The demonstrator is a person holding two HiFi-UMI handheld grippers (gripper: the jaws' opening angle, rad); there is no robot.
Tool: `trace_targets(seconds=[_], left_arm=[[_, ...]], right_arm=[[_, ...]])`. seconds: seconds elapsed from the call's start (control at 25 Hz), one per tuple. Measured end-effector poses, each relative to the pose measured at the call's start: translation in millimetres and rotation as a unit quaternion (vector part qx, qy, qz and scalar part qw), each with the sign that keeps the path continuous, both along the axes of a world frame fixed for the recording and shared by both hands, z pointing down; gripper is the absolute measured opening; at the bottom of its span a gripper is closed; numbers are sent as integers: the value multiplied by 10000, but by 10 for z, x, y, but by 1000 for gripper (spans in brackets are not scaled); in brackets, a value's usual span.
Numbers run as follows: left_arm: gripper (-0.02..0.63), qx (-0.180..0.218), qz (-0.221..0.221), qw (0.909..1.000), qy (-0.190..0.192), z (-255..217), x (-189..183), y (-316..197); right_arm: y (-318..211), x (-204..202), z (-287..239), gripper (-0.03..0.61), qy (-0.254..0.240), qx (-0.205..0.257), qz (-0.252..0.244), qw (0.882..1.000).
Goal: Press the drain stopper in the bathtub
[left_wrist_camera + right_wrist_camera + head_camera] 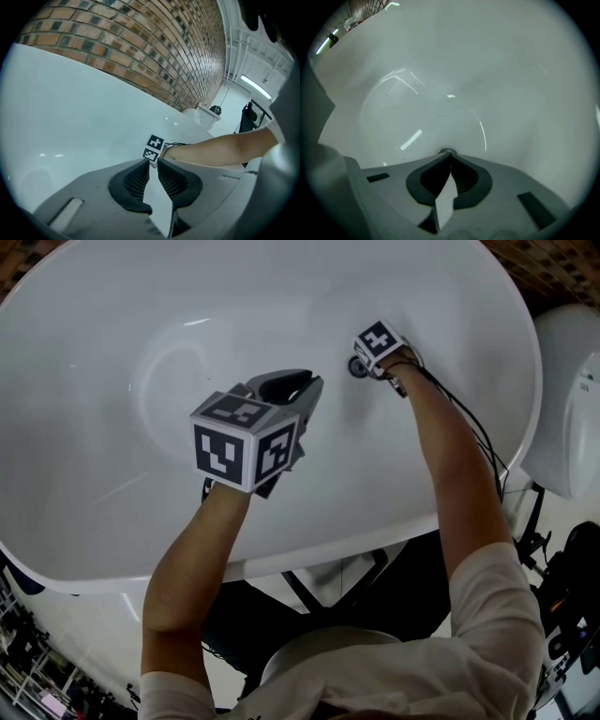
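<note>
The right hand-held gripper [449, 156], jaws clenched together on nothing, has its tips right at the drain stopper [446, 151] on the floor of the white bathtub [103, 371], while the left hand-held gripper [153, 160], likewise clenched and empty, hangs above the basin.

Drain stopper [444, 150] mostly hidden behind right claw [450, 154] tips; bathtub [94, 381] rim cut off top, left.

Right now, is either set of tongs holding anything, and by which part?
Nothing is held. The left tongs and right tongs are shut empty; the right tips point at the drain stopper.
</note>
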State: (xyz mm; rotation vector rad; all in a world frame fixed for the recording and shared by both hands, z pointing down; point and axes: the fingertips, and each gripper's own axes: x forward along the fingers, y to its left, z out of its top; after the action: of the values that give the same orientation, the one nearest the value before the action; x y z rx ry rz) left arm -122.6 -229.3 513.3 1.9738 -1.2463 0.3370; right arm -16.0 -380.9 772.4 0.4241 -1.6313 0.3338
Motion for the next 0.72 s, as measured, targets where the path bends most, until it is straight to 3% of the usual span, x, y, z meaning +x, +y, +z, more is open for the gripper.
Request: trace_targets(seconds=[0.2, 0.72], left_arm=[[46, 20, -14, 10000, -80, -101, -20, 16], [46, 334, -306, 9990, -33, -481, -19, 179]], right_arm=[[85, -105, -234, 15, -174, -81, 41, 9998], [103, -77, -857, 15, -309, 312, 11, 9990]])
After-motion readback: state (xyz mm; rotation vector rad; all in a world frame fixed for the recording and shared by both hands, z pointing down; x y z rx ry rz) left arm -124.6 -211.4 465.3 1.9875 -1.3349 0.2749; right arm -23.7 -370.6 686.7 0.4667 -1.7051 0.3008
